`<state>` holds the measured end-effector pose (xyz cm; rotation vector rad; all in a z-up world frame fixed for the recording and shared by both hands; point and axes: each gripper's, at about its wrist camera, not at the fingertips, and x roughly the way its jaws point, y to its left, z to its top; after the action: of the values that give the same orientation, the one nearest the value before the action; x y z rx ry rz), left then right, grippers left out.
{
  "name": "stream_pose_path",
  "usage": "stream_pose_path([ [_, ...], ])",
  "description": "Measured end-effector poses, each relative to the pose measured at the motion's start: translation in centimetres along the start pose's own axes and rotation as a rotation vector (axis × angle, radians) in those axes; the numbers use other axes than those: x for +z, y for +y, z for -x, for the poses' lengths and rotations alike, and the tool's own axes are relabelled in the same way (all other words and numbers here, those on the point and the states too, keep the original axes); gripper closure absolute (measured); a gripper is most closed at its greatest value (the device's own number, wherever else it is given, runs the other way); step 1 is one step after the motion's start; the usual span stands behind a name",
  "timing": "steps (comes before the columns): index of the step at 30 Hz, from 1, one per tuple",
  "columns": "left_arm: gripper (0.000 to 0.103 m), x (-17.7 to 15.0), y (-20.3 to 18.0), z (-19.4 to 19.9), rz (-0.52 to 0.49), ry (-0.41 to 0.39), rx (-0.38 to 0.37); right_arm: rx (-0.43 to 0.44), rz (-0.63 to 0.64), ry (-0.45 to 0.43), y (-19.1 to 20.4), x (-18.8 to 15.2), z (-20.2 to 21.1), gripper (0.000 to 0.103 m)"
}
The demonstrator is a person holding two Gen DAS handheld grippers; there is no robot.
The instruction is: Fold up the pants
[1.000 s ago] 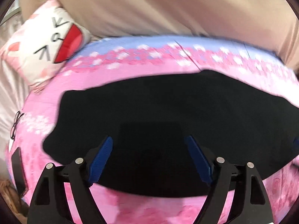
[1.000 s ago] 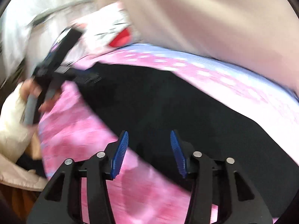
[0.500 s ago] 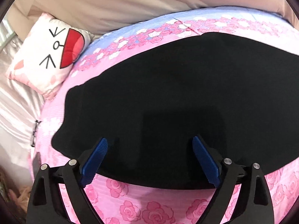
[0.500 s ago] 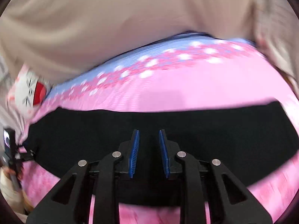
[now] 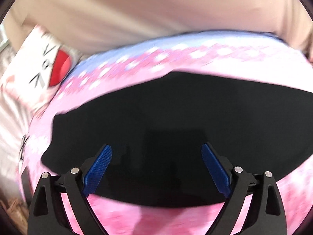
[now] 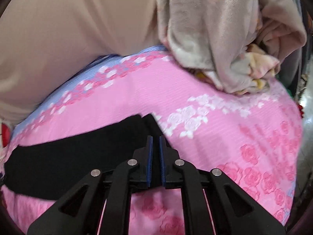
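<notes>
A pink bedspread (image 5: 176,221) printed with roses covered the bed, its far edge turning to a pale blue band (image 5: 137,48) with white and pink blossoms. In the right wrist view the same spread (image 6: 225,129) showed white rose clusters in the middle and darker pink roses at the near right. At the far left lay a white cushion (image 5: 37,72) drawn with a cartoon face — black strokes and a red open mouth. Behind the bed rose a beige fabric backdrop (image 5: 156,11), softly creased. At the far right a rumpled grey-and-cream floral blanket (image 6: 225,39) rested in a heap on the spread — its lower folds touching the pink cloth.
</notes>
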<state>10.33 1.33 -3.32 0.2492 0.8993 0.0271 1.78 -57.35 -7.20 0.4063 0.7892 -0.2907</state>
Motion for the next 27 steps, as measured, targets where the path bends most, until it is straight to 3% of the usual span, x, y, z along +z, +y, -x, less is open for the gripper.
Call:
stream_pose_path([
  [3,0.012,0.7,-3.3,0.7,-0.046,-0.022,-0.056,-0.028,0.058,0.058,0.6,-1.4,-1.5,0.095],
  [4,0.012,0.8,-4.3,0.7,-0.062,-0.02,-0.072,-0.025,0.068,0.07,0.7,-1.6,-2.0,0.086],
  [5,0.012,0.8,-4.9,0.7,-0.072,-0.017,-0.076,-0.009,0.071,0.075,0.6,-1.6,-2.6,0.069],
  [8,0.012,0.5,-6.1,0.4,-0.092,0.001,-0.083,0.017,0.095,0.07,0.9,-2.0,-3.3,0.056],
  [10,0.012,0.5,-6.5,0.1,-0.096,0.019,-0.083,0.021,0.097,0.069,1.1,-2.0,-3.8,0.062],
  [12,0.012,0.6,-6.5,-0.4,-0.097,0.028,-0.08,0.003,0.115,0.063,1.2,-1.6,-3.8,0.091],
  [16,0.012,0.7,-7.6,0.0,-0.1,0.023,-0.082,-0.064,0.137,0.002,-0.3,-0.1,-2.0,0.093],
  [19,0.012,0.4,-8.5,-0.6,-0.127,0.03,-0.076,-0.121,0.155,0.037,-1.1,-0.8,-4.3,0.093],
  [21,0.012,0.0,-9.0,-1.5,-0.135,0.059,-0.064,-0.111,0.155,0.035,-0.7,-0.3,-3.7,0.088],
  [22,0.012,-0.2,-9.2,-2.0,-0.135,0.075,-0.062,-0.105,0.148,0.038,-0.5,-0.1,-3.3,0.079],
  [24,0.012,-0.5,-9.3,-2.2,-0.132,0.08,-0.062,-0.149,0.159,-0.032,0.3,0.4,-1.6,0.077],
  [25,0.012,-0.6,-9.3,-2.1,-0.133,0.076,-0.061,-0.133,0.151,-0.061,0.6,0.8,-0.8,0.075],
  [27,0.012,-0.7,-9.3,-2.3,-0.135,0.078,-0.061,-0.003,0.121,-0.081,2.0,1.9,-0.5,0.075],
])
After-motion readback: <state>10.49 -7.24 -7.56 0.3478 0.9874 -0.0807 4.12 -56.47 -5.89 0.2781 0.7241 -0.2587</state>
